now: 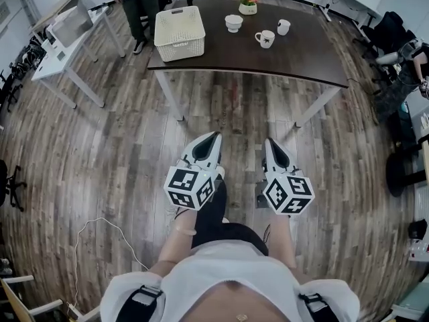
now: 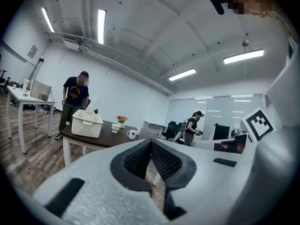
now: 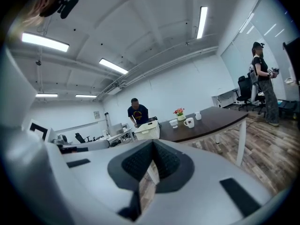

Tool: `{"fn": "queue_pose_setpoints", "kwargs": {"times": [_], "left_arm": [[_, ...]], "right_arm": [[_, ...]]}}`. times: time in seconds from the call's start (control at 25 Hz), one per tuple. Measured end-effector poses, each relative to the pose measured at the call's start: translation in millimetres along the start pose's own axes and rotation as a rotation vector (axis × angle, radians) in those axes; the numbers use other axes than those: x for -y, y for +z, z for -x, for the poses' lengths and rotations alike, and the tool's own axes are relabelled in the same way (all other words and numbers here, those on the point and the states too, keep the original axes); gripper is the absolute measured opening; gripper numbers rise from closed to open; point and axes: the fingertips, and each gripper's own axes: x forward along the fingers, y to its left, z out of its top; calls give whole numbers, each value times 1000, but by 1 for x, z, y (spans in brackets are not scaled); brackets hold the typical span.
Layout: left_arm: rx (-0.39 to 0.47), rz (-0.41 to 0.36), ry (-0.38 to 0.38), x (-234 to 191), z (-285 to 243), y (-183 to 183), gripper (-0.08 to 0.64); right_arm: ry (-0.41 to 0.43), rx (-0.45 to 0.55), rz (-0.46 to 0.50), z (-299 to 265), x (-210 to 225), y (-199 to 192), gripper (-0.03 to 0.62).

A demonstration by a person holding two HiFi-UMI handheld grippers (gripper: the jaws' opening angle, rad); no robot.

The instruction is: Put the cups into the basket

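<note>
A white slatted basket [image 1: 179,32] stands at the left end of a dark table [image 1: 301,52] far ahead of me. Three white cups sit to its right: a wide one [image 1: 233,23], a mug with a dark mark [image 1: 265,39] and a small one [image 1: 283,27]. My left gripper [image 1: 214,137] and right gripper [image 1: 268,143] hang side by side over the wooden floor, well short of the table, both shut and empty. The left gripper view shows the left gripper [image 2: 151,142] below the basket [image 2: 87,123]. The right gripper view shows the right gripper [image 3: 152,143] below the mug [image 3: 189,122].
A flower pot [image 1: 248,1] stands at the table's far edge. A person [image 1: 137,5] stands behind the basket end. White desks [image 1: 67,45] are at the left, office chairs and another person [image 3: 262,86] at the right. A cable [image 1: 100,230] lies on the floor.
</note>
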Motion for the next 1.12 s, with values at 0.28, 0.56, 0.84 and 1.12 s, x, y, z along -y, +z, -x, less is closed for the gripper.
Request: {"fn": "queue_pose_setpoints", "kwargs": {"times": [0.28, 0.56, 0.84, 1.12], "left_arm": [[4, -15, -44, -32, -66, 20, 12], [21, -6, -62, -68, -123, 52, 11], [36, 9, -58, -109, -169, 74, 11], [31, 27, -61, -143, -208, 85, 11]], "right_arm": [[7, 7, 14, -65, 16, 22, 9], [10, 14, 56, -127, 25, 61, 9], [37, 5, 70, -189, 27, 79, 9], [47, -8, 64, -244, 35, 89, 9]]}}
